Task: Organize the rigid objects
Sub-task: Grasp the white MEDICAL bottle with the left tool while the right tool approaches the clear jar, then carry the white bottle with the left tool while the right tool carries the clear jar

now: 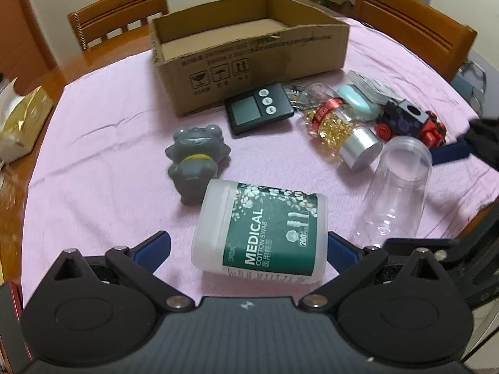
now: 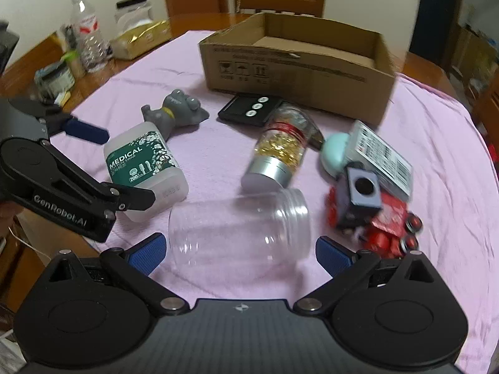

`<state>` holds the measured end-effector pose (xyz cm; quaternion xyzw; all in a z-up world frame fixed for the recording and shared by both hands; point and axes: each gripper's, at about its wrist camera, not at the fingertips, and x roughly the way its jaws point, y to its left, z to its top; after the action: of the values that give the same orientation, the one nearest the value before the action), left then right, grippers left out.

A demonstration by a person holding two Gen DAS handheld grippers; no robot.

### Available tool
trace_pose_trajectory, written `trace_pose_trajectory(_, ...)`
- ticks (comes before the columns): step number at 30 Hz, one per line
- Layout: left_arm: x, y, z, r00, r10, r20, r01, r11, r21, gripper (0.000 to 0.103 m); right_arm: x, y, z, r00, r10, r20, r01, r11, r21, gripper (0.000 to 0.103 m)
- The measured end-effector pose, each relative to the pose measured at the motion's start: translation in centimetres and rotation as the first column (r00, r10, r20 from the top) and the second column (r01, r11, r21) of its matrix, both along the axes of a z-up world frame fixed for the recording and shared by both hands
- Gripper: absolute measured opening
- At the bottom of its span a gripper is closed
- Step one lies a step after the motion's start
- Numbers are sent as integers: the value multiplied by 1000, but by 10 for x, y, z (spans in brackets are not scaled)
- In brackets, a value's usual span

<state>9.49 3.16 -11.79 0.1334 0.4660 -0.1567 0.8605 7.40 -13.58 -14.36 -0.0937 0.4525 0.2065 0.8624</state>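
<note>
On a table draped in pink cloth point(image 1: 109, 143), two hand-held grippers work side by side. The left gripper point(image 1: 249, 246), jaws spread wide, straddles a white cotton swab box point(image 1: 259, 230) with a green label lying on its side, though neither pad visibly presses it. The right gripper point(image 2: 240, 252) is likewise wide open around a clear plastic jar point(image 2: 240, 227), also on its side, mouth pointing away. Beyond the swab box lies a grey figurine point(image 1: 195, 162) with a yellow collar. Further back, an open cardboard box point(image 1: 249, 62) sits with a black digital scale point(image 1: 259, 109) just in front of it. To the right of the scale, a bottle of golden capsules point(image 1: 340, 131) with a silver cap lies tipped over, beside a mint-green case point(image 1: 358, 101) and a red and black toy train point(image 1: 408, 121). Wooden chairs point(image 1: 118, 12) stand behind.
</note>
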Motion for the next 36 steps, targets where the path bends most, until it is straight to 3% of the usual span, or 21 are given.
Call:
trace_pose_trajectory(4,3,-2,-3,999,-37,4,37,999,0,100,5,11,-2,1000,24,11,-24,998,-54,103)
trace_pose_trajectory(8,8,-5,-3,996,-83,-10,83,996,-35,83,5,12,-3,1000,14,17,-13,998,-69,103)
trace_pose_trajectory(11,8,-6,-3,996,-90,-8,90,995,-37,83,5,12,-2,999,14,31,-11,997,-81,102)
trace_pose_trajectory(16,1,5,0,998,-60,-34,59,998,-19,83,5,14,1,999,12,30,-9,996,-89,93)
trace_pose_trajectory(21,-9,29,2,999,40,-28,-40,999,12,83,3,18,0,1000,-13,3,13,994,-110,93)
trace_pose_trajectory(25,-8,42,-1,994,93,-56,-95,995,-31,83,8,17,-7,999,-29,-32,26,995,-100,93)
trace_pose_trajectory(36,-2,33,0,997,63,-47,-63,998,-5,83,13,22,-5,998,-27,-52,20,992,-123,93)
